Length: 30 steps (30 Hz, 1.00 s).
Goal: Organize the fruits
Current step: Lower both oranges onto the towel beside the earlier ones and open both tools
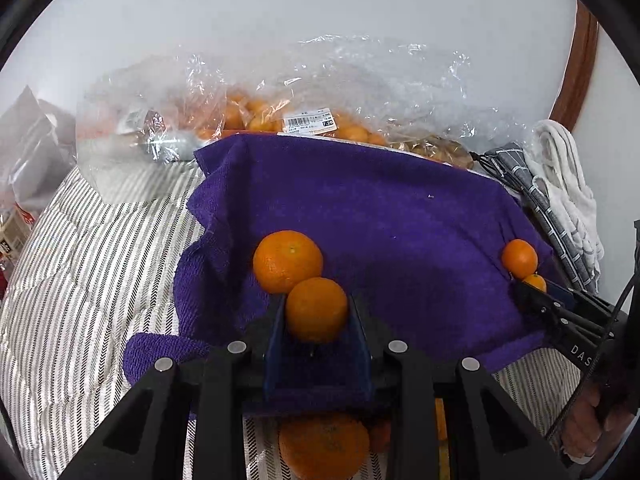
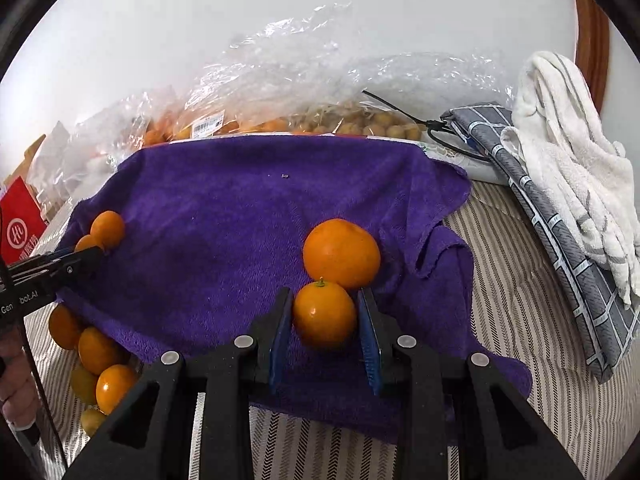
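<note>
A purple towel [image 1: 380,216] lies on the striped bedding, also in the right wrist view [image 2: 208,216]. My left gripper [image 1: 317,308] is shut on a small orange [image 1: 317,309], held against a bigger orange [image 1: 287,261] on the towel's left. My right gripper [image 2: 324,308] is shut on a small orange [image 2: 324,315] with a green stem, just in front of a larger orange [image 2: 341,253] on the towel's right. Each gripper shows in the other's view with its pair of oranges: the right gripper [image 1: 532,288], the left gripper [image 2: 96,254].
Clear plastic bags [image 1: 280,112] of oranges and small brown fruit [image 2: 372,124] lie behind the towel. Several loose oranges [image 2: 100,352] lie on the bedding at the towel's front left. A grey checked cloth [image 2: 560,240] and white towel [image 2: 568,160] lie at the right.
</note>
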### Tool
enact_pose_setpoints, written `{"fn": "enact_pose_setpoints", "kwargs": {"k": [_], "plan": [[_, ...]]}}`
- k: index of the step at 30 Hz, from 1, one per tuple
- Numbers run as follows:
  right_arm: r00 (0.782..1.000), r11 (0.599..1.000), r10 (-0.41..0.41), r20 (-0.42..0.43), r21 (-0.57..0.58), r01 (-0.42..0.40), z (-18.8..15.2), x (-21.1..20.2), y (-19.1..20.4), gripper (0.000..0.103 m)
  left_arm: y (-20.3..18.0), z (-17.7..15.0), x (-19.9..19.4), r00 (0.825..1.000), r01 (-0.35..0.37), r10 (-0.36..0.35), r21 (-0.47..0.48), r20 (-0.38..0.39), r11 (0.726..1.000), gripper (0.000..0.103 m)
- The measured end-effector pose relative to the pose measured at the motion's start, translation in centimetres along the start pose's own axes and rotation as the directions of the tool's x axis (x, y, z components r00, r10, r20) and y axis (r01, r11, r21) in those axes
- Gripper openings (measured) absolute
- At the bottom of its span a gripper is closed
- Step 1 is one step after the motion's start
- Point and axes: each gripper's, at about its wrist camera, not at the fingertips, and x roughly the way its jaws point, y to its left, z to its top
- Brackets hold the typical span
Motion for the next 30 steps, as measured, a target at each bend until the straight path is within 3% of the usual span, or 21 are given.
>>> {"fn": "enact_pose_setpoints", "kwargs": {"k": [3, 5, 9, 14, 16, 22, 24, 27, 30], "plan": [[1.0, 1.0, 0.006, 0.0, -0.001, -0.006, 0.1, 0.0, 0.0, 0.038, 0.1, 0.0, 0.0, 1.0, 0.002, -0.001, -0.005, 0.004, 1.0, 0.03], [1.0, 1.0, 0.009, 0.007, 0.01, -0.009, 0.1, -0.1, -0.3, 0.047, 0.3, 0.1, 0.0, 1.0, 0.006, -0.006, -0.012, 0.01, 1.0, 0.03], [0.999, 0.999, -0.023, 0.032, 0.031, 0.022, 0.0, -0.7, -0.6, 0.048, 0.4, 0.1, -0.2, 1.0, 0.019, -0.019, -0.025, 0.015, 0.999, 0.03], [0.996, 0.999, -0.03, 0.081, -0.012, 0.031, 0.0, -2.0, 0.2, 0.055, 1.0, 0.2, -0.6, 0.997, 0.072, -0.07, -0.057, 0.034, 0.996, 0.04], [0.997, 1.0, -0.011, 0.077, -0.024, 0.013, 0.0, -2.1, 0.5, 0.055, 1.4, 0.3, -0.8, 0.996, 0.081, -0.077, -0.073, 0.053, 0.994, 0.045], [0.997, 1.0, 0.016, 0.071, -0.025, -0.014, 0.1, -2.7, 0.9, 0.055, 2.4, 0.4, -1.5, 0.992, 0.108, -0.098, -0.13, 0.083, 0.986, 0.045], [0.993, 0.998, 0.063, 0.097, -0.013, -0.062, 0.1, -3.6, 0.9, 0.055, 2.5, 0.4, -2.0, 0.991, 0.086, -0.072, -0.129, 0.109, 0.988, 0.045], [0.985, 0.991, 0.127, 0.115, 0.017, -0.13, 0.1, -4.3, 1.0, 0.045, 2.6, 0.7, -2.7, 0.99, 0.037, -0.02, -0.122, 0.142, 0.992, 0.045], [0.99, 0.994, 0.108, 0.092, 0.01, -0.109, 0.0, -4.5, 1.9, 0.044, 3.0, 0.9, -3.4, 0.993, 0.01, 0.005, -0.131, 0.117, 0.991, 0.045]]}}
